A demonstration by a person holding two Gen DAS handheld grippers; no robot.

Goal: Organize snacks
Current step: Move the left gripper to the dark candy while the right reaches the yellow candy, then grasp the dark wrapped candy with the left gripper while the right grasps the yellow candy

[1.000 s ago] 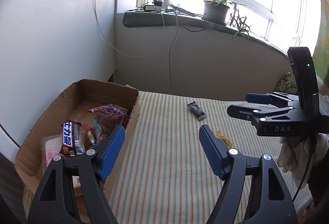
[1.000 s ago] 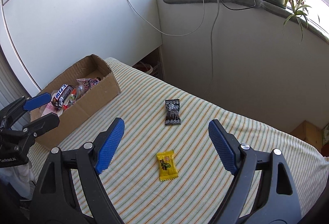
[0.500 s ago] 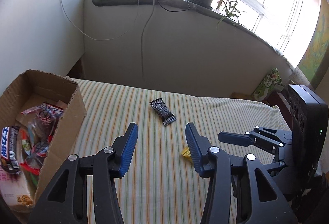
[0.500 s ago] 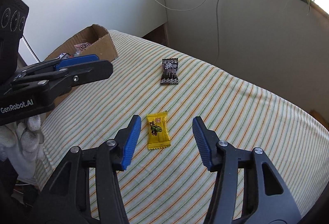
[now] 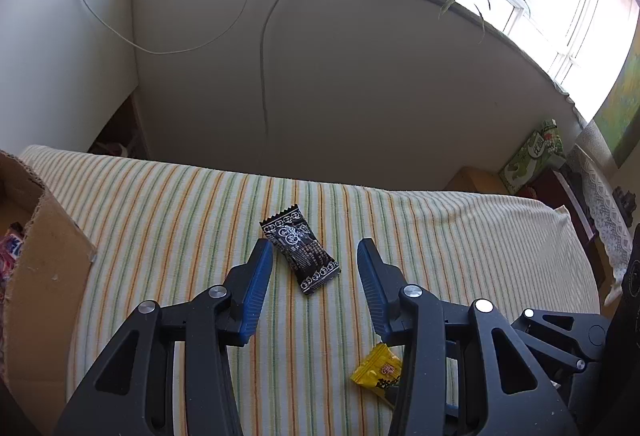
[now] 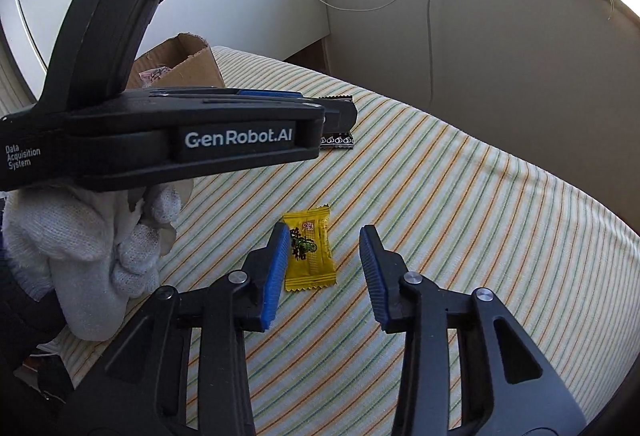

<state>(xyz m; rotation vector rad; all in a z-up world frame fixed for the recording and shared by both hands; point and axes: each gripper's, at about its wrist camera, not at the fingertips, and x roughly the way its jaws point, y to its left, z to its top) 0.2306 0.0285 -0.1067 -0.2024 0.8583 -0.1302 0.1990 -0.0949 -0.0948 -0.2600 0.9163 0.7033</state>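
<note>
left gripper (image 5: 314, 268) hovering spread around the black snack packet (image 5: 300, 254), not touching | right gripper (image 6: 324, 260) spread around the yellow candy (image 6: 308, 250), lying just nearer than the packet | box (image 5: 36, 268) sitting left of the packet, striped cloth (image 5: 160, 212) lying bare between

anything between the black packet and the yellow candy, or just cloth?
Left wrist view: only bare striped cloth between the black packet and the yellow candy, apart from the open left gripper's right finger reaching over it.
</note>
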